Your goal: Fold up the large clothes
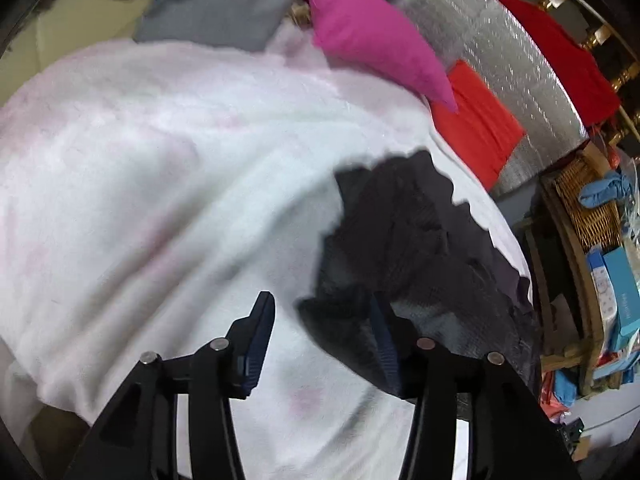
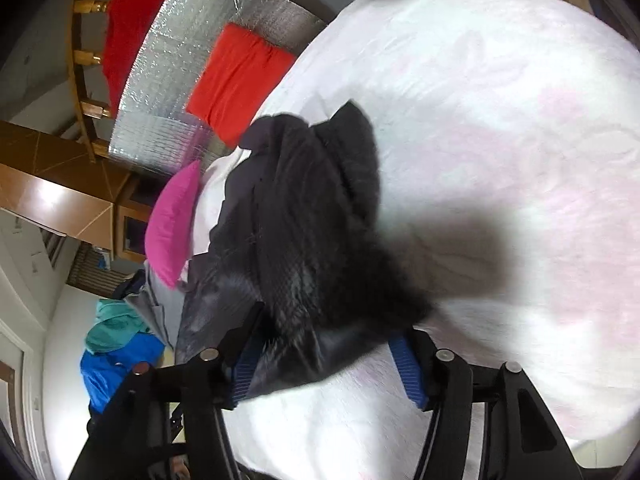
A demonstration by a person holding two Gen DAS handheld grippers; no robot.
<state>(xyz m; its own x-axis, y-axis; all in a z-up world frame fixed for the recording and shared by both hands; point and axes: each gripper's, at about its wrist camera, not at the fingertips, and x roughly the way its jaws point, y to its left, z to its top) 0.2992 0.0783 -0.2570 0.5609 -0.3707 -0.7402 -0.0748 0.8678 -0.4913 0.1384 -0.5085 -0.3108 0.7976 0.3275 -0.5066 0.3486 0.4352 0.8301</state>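
Right wrist view: my right gripper (image 2: pixel 324 368), jaws apart, dark garment (image 2: pixel 312 216) loose between them, crumpled near edge of white blanket (image 2: pixel 500 120); my left gripper (image 1: pixel 320 340) released, beside garment, likely regripping for fold

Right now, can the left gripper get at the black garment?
Probably yes. The left gripper stands open at the near edge of the black garment, with only the white blanket under it and nothing between.
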